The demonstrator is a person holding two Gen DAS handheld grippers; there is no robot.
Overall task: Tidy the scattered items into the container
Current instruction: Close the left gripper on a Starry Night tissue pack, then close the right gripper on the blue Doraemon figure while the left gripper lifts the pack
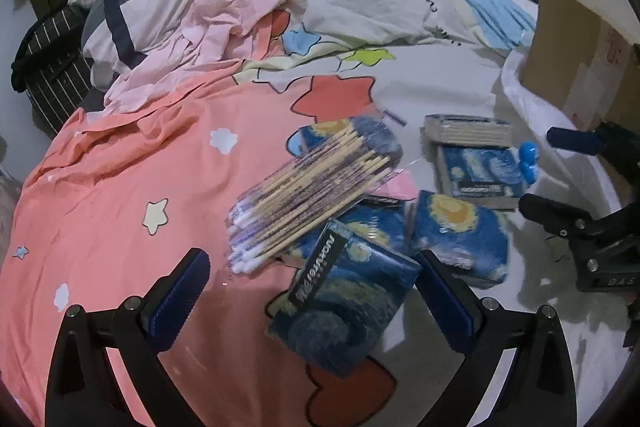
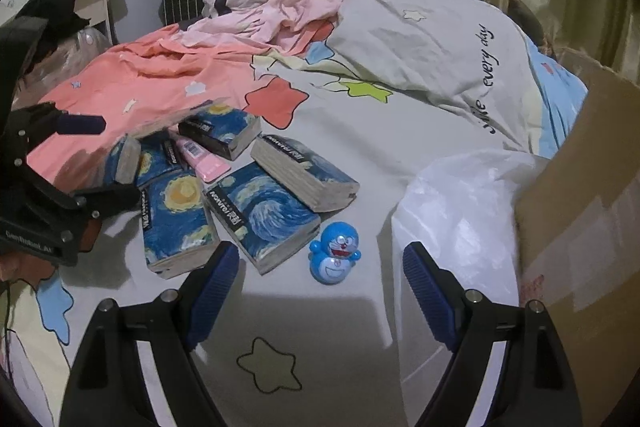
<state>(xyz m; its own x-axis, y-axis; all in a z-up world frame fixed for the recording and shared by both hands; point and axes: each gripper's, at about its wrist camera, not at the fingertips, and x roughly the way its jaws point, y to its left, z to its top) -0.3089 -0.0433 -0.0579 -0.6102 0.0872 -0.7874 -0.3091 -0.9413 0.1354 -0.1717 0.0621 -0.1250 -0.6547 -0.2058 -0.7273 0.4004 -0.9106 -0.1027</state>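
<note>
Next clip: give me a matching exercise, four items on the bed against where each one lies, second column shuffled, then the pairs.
Things:
1. cotton swab pack
2. blue cat toy
3. pink case
4. white plastic bag

Places:
A. against the cardboard box
B. wedged among the blue tissue packs
C. on top of the tissue packs
D. alone on the sheet, beside the nearest tissue pack

Pairs: 1-C, 2-D, 3-B, 4-A
</note>
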